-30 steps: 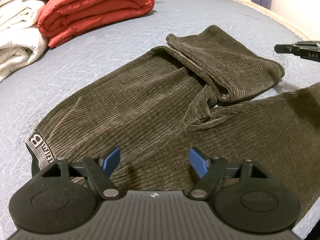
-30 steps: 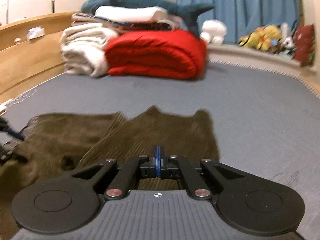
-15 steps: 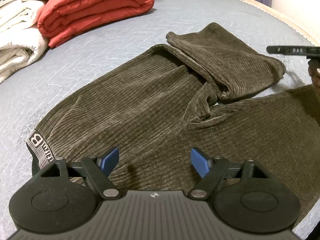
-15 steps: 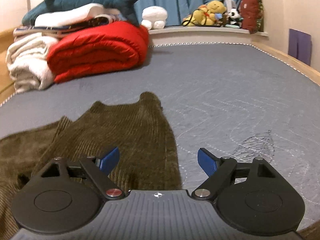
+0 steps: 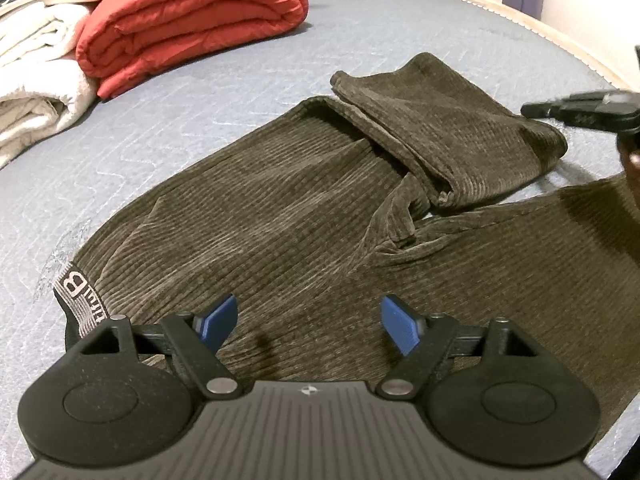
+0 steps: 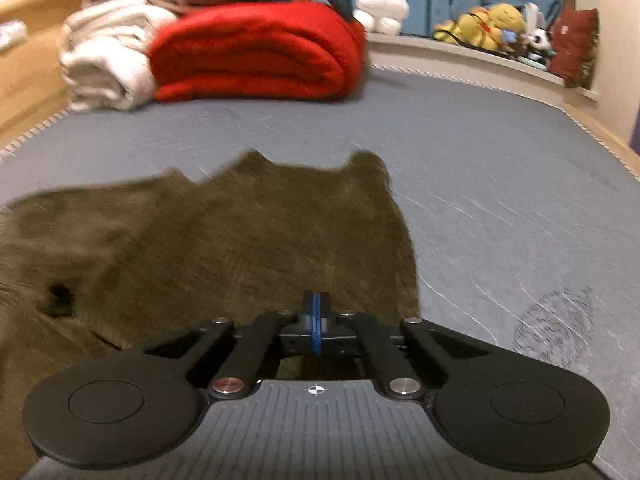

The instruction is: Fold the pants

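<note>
Left claw [image 5: 308,322] gapes wide above the brown pants [image 5: 304,216]; right claw [image 6: 316,322] is pinched together, gripping nothing, over the bed [image 6: 500,184]

Item count, both views:

- Pants [image 5: 280,208]: 1, brown corduroy.
- Claws: 2, the left claw [image 5: 308,326] and the right claw [image 6: 316,322].
- Red quilt [image 5: 192,16]: 1, folded.
- White blankets [image 5: 36,80]: 1 folded stack; the number of pieces cannot be told.
- Bed [image 6: 480,168]: 1.
- Soft toys [image 6: 492,24] on the ledge: several; blur prevents an exact count.
</note>
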### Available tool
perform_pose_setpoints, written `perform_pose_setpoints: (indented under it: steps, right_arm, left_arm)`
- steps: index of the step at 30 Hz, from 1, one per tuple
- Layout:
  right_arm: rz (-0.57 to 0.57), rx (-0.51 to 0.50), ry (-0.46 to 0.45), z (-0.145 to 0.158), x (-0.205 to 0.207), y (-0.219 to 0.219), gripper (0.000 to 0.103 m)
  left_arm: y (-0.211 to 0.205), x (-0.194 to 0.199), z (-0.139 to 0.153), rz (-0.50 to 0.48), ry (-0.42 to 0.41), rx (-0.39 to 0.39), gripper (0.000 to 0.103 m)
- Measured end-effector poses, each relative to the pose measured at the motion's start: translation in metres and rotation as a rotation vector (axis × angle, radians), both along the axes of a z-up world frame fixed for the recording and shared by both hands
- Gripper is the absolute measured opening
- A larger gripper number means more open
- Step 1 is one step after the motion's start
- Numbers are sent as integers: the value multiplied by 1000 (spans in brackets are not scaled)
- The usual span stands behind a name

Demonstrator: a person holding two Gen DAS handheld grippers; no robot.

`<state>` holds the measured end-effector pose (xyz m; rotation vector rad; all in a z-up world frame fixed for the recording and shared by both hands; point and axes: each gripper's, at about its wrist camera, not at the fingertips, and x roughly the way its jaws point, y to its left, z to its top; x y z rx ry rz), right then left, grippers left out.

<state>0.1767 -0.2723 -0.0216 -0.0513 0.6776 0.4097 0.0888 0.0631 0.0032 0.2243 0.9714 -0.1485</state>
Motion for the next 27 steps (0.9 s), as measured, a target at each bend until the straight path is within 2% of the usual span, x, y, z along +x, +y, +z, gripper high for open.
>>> perform_pose_setpoints:
  steps: [4, 6, 8, 10, 11, 12, 14, 18, 24, 25, 26, 27]
  right_arm:
    - [158, 120, -43, 31, -18, -6, 0]
    - [181, 121, -51, 39, -23, -8, 0]
    - [74, 101, -62, 36, -20, -14, 0]
    - [-56, 97, -51, 28, -14, -24, 8]
    - [-115, 105, -38, 23, -10, -30, 34]
    - [-173, 120, -30, 17, -7, -35, 69]
    - [-243, 126, -22, 8, -3, -40, 93]
    - [-256, 106, 25, -10, 6, -33, 91]
    - [-180, 23, 71, -25, 19, 2, 89]
    - [-156, 2, 70, -25, 18, 7, 84]
    - [-123, -18, 76, -26, 19, 12, 57]
    - [-103, -36, 82, -25, 19, 16, 37]
  left_arm:
    - [-1, 0, 0, -2, 0, 1, 84]
    - [-1, 0, -1, -1, 1, 4, 84]
    - [-2, 1, -2, 1, 3, 7, 84]
    - [-3, 0, -3, -2, 4, 11, 84]
    - [-3, 0, -4, -3, 5, 12, 84]
    - [-4, 0, -4, -5, 6, 13, 84]
    - [-5, -1, -5, -6, 7, 15, 84]
    - [-4, 0, -6, -3, 11, 17, 84]
    - [-5, 1, -6, -7, 13, 16, 84]
    - [-6, 1, -6, -8, 13, 16, 84]
    - [-5, 1, -6, -10, 13, 15, 84]
    - [-5, 1, -6, -9, 13, 15, 84]
